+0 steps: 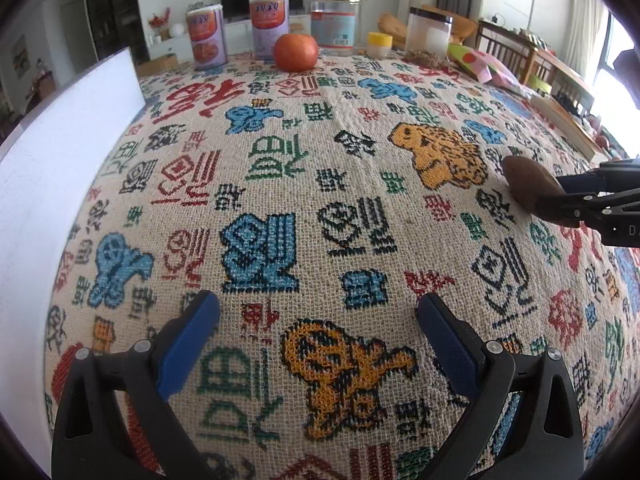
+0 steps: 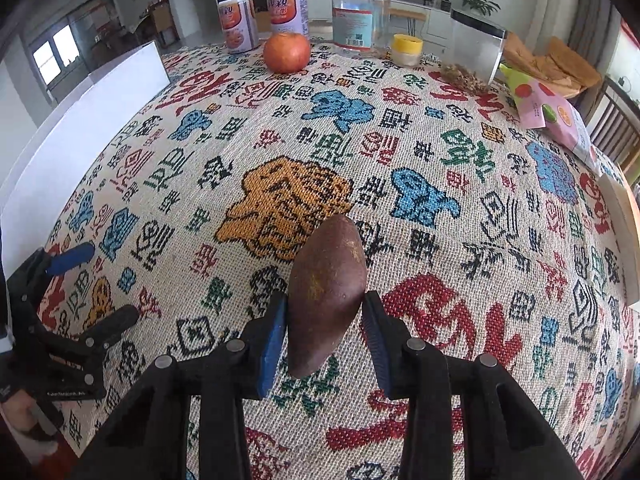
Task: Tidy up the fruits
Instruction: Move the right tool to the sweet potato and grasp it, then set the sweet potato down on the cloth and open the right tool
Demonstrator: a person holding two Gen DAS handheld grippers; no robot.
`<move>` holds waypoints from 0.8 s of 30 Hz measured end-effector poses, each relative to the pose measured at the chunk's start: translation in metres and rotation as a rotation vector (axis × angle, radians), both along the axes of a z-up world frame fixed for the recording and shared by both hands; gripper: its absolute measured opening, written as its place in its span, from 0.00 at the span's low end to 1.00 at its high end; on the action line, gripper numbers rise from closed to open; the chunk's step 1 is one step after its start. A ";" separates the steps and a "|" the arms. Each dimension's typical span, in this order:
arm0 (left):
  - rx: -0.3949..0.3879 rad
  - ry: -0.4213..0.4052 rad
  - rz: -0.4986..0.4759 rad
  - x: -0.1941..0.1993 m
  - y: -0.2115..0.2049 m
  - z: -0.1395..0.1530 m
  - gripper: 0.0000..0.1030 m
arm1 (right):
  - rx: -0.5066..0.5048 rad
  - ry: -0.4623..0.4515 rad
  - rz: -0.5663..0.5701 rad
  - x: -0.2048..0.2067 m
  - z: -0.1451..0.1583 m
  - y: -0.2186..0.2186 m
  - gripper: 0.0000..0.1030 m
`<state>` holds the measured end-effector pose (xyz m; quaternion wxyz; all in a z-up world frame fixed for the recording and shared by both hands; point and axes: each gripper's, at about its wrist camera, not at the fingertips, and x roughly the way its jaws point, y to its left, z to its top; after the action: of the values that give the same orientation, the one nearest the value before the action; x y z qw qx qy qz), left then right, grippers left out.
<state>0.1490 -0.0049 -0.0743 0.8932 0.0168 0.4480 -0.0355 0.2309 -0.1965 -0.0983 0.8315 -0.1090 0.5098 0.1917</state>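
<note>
A brown oval fruit (image 2: 328, 280) sits between the blue pads of my right gripper (image 2: 324, 304), which is shut on it; both pads press its sides just above the patterned tablecloth (image 2: 440, 160). In the left wrist view the same brown fruit (image 1: 528, 184) shows at the right, held by the right gripper (image 1: 550, 196). My left gripper (image 1: 318, 304) stands open over the cloth with nothing between its fingers; in the right wrist view the left gripper (image 2: 108, 282) is at the far left. A round red-orange fruit (image 1: 296, 52) rests at the far side of the table.
A white board (image 1: 68, 152) stands along the left edge. Behind the round fruit (image 2: 286, 53) stand two cans (image 1: 206, 40), a clear jar (image 1: 334, 22), a small yellow-lidded pot (image 1: 379, 45) and a clear tub (image 1: 428, 34). A pink snack bag (image 2: 552, 116) lies far right.
</note>
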 end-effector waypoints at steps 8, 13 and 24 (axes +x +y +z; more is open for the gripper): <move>0.000 0.000 0.000 0.000 0.000 0.000 0.97 | 0.115 0.020 -0.068 -0.006 -0.006 -0.061 0.39; 0.001 0.000 0.000 0.000 0.000 0.000 0.97 | 0.215 -0.036 -0.150 -0.029 -0.012 -0.084 0.55; -0.023 0.018 -0.043 0.007 0.003 0.005 0.97 | 0.101 -0.201 -0.126 -0.086 -0.021 -0.085 0.91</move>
<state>0.1564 -0.0020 -0.0695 0.8884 0.0158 0.4549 -0.0601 0.1448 -0.2813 -0.1195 0.8932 -0.0532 0.4196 0.1529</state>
